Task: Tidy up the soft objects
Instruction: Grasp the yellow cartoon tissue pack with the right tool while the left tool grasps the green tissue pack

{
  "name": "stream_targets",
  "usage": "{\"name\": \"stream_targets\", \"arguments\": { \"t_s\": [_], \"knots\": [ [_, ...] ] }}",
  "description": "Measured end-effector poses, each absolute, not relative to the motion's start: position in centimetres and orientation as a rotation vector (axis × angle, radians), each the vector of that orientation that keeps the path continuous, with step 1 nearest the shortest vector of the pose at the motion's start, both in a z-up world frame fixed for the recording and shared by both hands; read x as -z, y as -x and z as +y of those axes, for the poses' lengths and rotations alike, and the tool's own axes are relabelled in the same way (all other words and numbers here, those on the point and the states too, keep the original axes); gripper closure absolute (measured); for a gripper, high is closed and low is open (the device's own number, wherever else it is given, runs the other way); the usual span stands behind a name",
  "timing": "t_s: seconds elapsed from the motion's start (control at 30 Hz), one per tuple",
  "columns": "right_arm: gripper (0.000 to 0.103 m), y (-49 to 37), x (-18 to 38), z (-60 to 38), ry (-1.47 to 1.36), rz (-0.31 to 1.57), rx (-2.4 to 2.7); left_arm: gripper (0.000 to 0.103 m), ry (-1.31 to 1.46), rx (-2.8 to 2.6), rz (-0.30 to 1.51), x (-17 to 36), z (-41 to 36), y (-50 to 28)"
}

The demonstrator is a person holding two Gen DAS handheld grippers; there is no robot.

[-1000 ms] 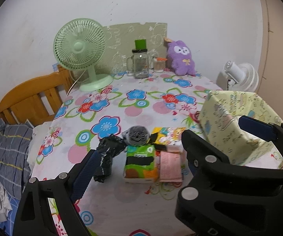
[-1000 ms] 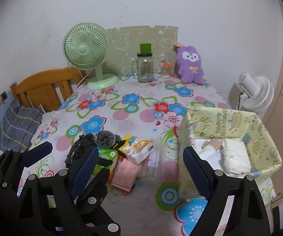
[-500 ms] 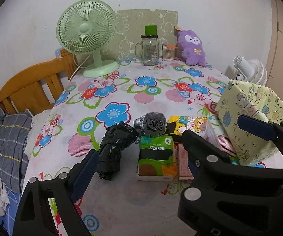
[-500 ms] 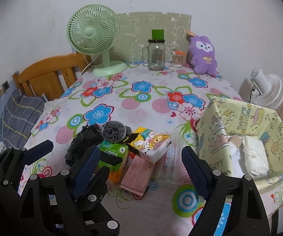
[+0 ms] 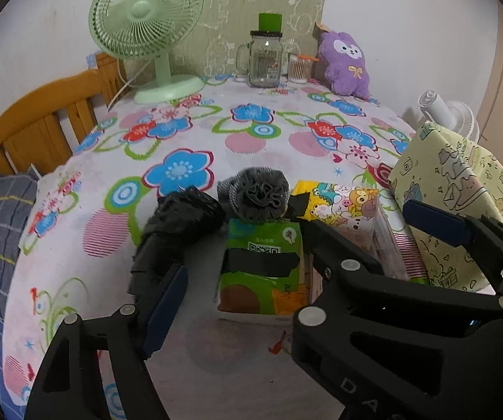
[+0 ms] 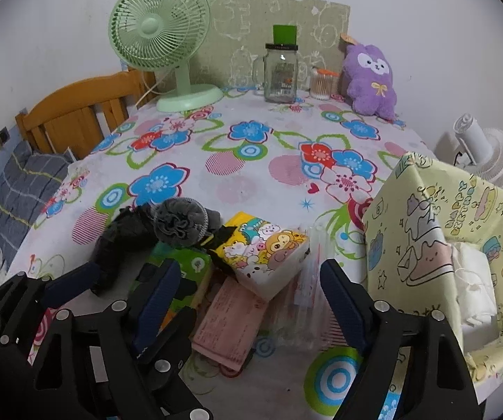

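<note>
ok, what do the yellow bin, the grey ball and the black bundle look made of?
Yellow bin: looks like coated fabric with a printed cartoon pattern; its walls sag and crease.
Grey ball: seems knitted or ribbed textile, matte, gathered into folds.
Black bundle: probably thin plastic film; crinkled, with a faint sheen.

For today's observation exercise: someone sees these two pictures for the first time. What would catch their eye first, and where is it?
Probably the heap of soft goods at the table's near edge: a green tissue pack, a yellow cartoon tissue pack and a grey scrunched ball on top. Both open grippers, left gripper and right gripper, hang just above it, empty. At the back stand a mint-green fan on the left and a purple plush toy on the right.
</note>
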State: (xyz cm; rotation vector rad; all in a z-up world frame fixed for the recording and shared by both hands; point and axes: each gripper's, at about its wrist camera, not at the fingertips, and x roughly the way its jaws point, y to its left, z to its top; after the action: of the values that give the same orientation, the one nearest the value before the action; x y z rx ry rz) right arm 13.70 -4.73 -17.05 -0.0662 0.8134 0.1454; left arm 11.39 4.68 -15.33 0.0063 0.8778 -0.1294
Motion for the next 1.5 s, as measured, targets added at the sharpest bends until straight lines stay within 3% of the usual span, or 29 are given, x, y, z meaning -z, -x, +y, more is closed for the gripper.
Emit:
{"name": "stream_targets", "arguments": {
  "t_s": [0.23,0.5,1.3,1.33,1.4,1.5],
  "knots": [
    [0.025,-14.2,18.0,-5.8,0.047,0.834,-0.14,0.026,0.004,0.125,0.909,16.3,3.9,-12.2],
    [0.025,-14.3,18.3,-6.4,0.022,0.838,-0.158,0.051,0.001,0.12,0.918,16.9,3.7,-12.7],
    [0.022,-17.5,19.6,-5.0,0.072,0.849,-0.167,0.053,-0.022,0.1,0.904,17.0,4.5,-13.9],
    [0.023,-17.5,19.6,-5.0,0.076,0.852,-0.165,0.053,-0.023,0.099,0.904,17.0,4.5,-13.9],
    [0.037,-17.5,19.7,-5.2,0.086,0.858,-0.155,0.053,-0.029,0.095,0.902,17.0,4.4,-13.9],
    [0.043,-17.5,19.9,-5.5,0.076,0.867,-0.16,0.053,-0.046,0.09,0.895,17.0,4.1,-13.8]
  ]
}}
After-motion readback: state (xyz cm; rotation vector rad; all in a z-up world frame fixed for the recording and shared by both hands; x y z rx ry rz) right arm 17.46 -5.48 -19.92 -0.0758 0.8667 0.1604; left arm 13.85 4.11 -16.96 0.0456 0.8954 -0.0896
